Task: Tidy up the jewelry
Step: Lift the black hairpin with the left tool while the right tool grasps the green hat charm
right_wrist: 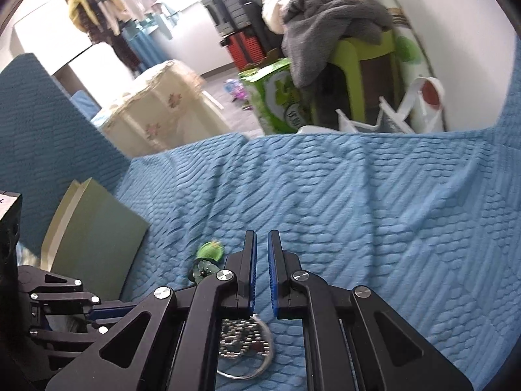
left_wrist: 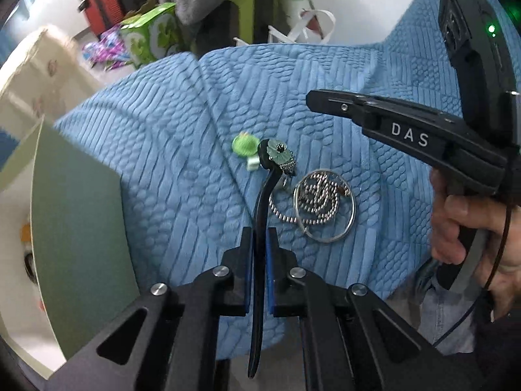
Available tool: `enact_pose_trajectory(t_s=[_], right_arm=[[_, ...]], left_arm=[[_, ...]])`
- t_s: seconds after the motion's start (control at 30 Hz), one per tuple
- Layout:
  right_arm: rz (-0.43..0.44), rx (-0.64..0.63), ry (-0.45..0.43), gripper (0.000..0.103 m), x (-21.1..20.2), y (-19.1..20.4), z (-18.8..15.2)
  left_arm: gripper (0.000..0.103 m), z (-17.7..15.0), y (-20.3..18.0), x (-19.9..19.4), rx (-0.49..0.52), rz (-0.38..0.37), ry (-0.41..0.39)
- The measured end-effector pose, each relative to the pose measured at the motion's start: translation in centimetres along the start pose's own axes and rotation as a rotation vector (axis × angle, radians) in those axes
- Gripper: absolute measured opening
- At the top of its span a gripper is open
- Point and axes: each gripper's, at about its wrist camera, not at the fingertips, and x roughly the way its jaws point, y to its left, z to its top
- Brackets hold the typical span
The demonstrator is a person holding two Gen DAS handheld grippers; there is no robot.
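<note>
On the blue quilt point(left_wrist: 169, 150), left fingers point(left_wrist: 242, 260) pinch a hairpin point(left_wrist: 260, 228); right fingers point(right_wrist: 249, 270) narrow, seemingly empty.

Count from my feeds: two grippers, left gripper point(left_wrist: 259, 270) at bottom centre of its view, right gripper point(right_wrist: 262, 273) likewise. One black hair stick point(left_wrist: 260, 244) with a green flower head, centre frame. One green frog charm point(left_wrist: 243, 145) just above it. One silver bangle point(left_wrist: 324, 207), right of centre. One ball chain point(left_wrist: 312, 202) piled inside it, possibly two strands, too tangled to tell. One green box lid point(left_wrist: 78, 228) at left. One blue quilted cover point(left_wrist: 325, 81) under everything.
</note>
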Motion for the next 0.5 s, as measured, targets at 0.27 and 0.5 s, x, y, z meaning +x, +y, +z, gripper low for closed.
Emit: enact_pose_trajectory(t_s=[0.27, 0.5], right_arm=[[0.037, -0.08, 0.066, 0.025, 2.8, 2.8, -0.4], [-0.028, -0.177, 0.098, 0.025, 5.0, 4.6, -1.2]], left_arm=[[0.007, -2.9, 1.9, -1.3, -0.148, -0.034, -0.043], [0.007, -3.6, 2.9, -1.2, -0.199, -0.052, -0.057]])
